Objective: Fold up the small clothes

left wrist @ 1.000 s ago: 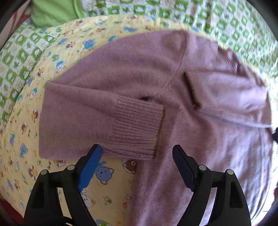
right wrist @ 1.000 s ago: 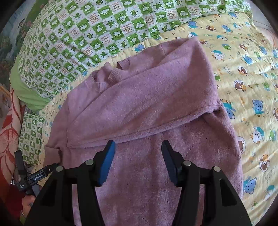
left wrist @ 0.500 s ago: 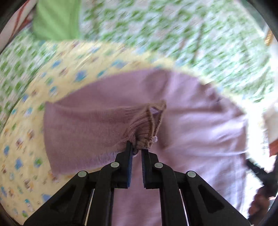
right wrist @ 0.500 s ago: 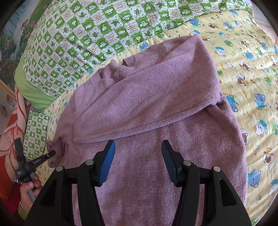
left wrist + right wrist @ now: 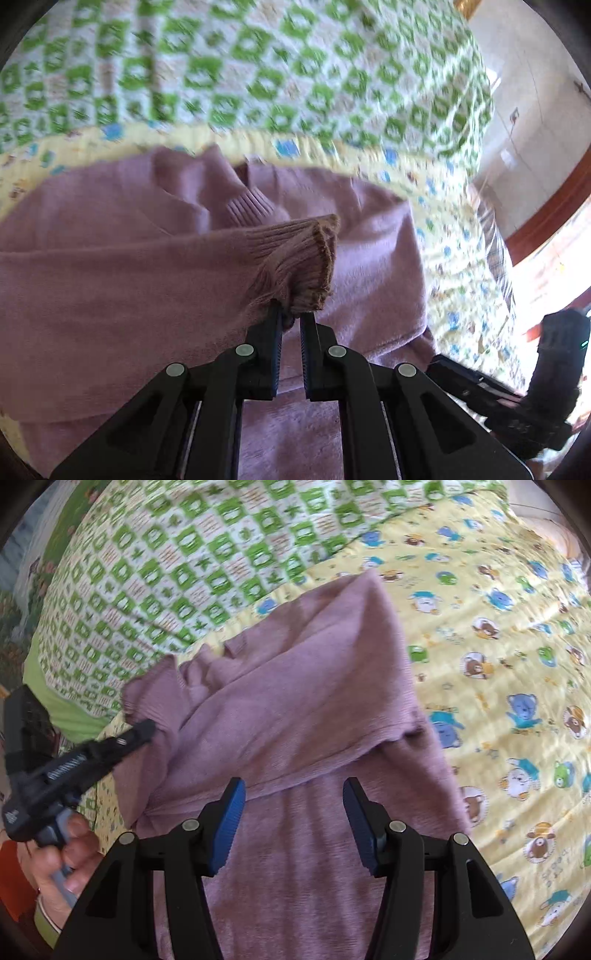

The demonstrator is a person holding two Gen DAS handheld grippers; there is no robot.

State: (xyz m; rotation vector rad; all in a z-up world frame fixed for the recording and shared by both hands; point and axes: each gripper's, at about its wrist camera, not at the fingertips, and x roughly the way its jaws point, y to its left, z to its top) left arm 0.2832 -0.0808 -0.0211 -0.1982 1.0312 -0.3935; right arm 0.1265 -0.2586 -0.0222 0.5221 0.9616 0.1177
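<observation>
A small mauve knitted sweater (image 5: pixel 295 709) lies on a yellow cartoon-print blanket (image 5: pixel 498 646). Its right sleeve is folded across the chest. My left gripper (image 5: pixel 291 317) is shut on the ribbed cuff (image 5: pixel 306 258) of the left sleeve and holds it lifted above the sweater body (image 5: pixel 110 295), near the collar (image 5: pixel 247 203). In the right wrist view the left gripper (image 5: pixel 144 731) shows at the left with the sleeve in it. My right gripper (image 5: pixel 291 801) is open and empty, hovering over the sweater's lower body.
A green-and-white checked quilt (image 5: pixel 258 74) covers the bed behind the yellow blanket (image 5: pixel 461 236). A wooden frame (image 5: pixel 546 206) and bright floor lie at the right. The right gripper's body (image 5: pixel 535 387) shows at the lower right of the left wrist view.
My left gripper closed on the left sleeve cuff, lifted it and carried it across over the sweater toward the collar. The right gripper stayed open over the lower body.
</observation>
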